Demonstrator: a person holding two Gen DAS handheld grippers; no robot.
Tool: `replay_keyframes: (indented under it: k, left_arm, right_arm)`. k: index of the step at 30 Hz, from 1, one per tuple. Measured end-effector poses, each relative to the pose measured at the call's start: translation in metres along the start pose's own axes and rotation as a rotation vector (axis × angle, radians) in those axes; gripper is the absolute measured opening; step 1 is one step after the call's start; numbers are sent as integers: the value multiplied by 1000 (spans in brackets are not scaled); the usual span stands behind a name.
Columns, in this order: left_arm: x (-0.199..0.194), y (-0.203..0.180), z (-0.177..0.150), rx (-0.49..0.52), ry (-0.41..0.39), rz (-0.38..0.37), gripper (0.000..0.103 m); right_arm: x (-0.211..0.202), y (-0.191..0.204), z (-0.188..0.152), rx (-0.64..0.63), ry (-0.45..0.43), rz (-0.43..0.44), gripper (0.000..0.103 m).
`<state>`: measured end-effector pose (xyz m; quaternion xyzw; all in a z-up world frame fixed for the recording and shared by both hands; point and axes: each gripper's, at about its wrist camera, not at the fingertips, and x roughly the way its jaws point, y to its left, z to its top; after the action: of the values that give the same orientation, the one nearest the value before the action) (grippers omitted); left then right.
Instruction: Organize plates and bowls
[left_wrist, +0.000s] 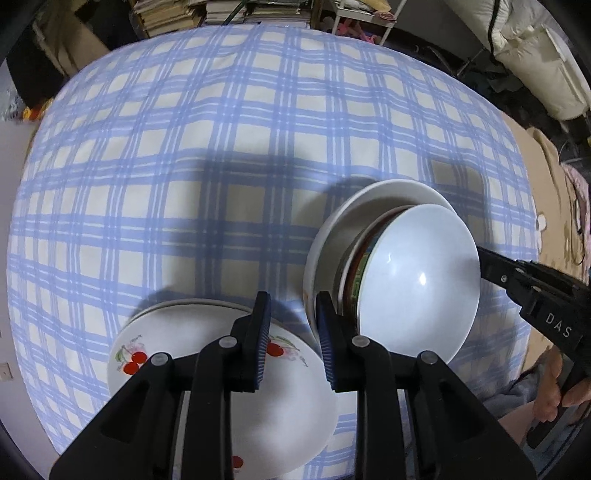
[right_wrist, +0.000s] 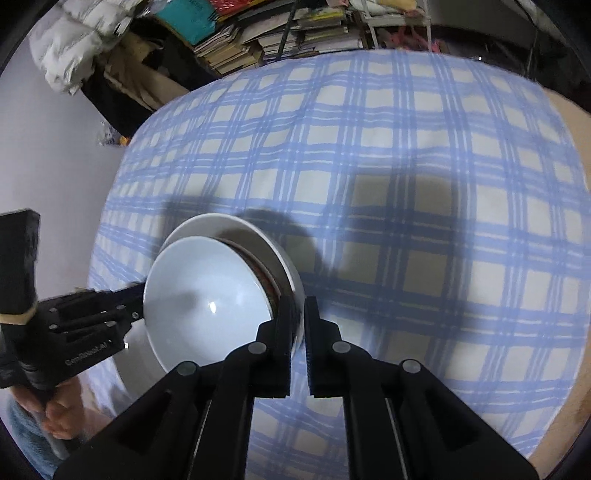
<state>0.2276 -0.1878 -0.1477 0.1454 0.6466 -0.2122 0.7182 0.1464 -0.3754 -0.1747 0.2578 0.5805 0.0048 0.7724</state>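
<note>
A nested bowl stack stands on the checked tablecloth (left_wrist: 221, 147): a pale top bowl (left_wrist: 417, 273) (right_wrist: 207, 302), a red-and-green patterned bowl (left_wrist: 364, 258) (right_wrist: 267, 280) under it, and a wide white outer bowl (left_wrist: 369, 199) (right_wrist: 229, 225). My right gripper (right_wrist: 299, 317) (left_wrist: 484, 262) is shut on the stack's rim. My left gripper (left_wrist: 293, 332) (right_wrist: 136, 295) points down at the opposite rim. Its pads stand apart, and the outer bowl's edge lies beside one pad. Below it sit stacked cherry-print plates (left_wrist: 192, 332), partly hidden by the fingers.
Piles of books (left_wrist: 221, 11) (right_wrist: 258, 37) line the table's far edge. A white padded coat (right_wrist: 74, 44) hangs beyond the table. A person's hands (left_wrist: 554, 387) (right_wrist: 55, 413) grip both handles near the table's front edge. Bare tablecloth (right_wrist: 406, 147) stretches behind the bowls.
</note>
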Motion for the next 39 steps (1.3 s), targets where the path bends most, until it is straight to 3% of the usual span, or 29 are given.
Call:
replay_keyframes:
  k: [10,17,21,32,39]
  left_arm:
    - [1,-25,-1,65,-21,104,25]
    - [-11,-27,-10,113,-44,134,26]
    - [-23,-35,-15,129,-86,169,25]
    - [-22,-10,-7,-2,-99,-21,25]
    - [-21,-10,-3,-14,-93,-27,25]
  right_arm:
    - [2,7,3,-52,-18,-71,7]
    - [-1,13,4,-89,-17,-99,7]
    - [0,13,3,-98,-13,-118,14]
    - [0,13,3,-97,-14,-124,14]
    - [1,17,2,-103,-6,-151,15]
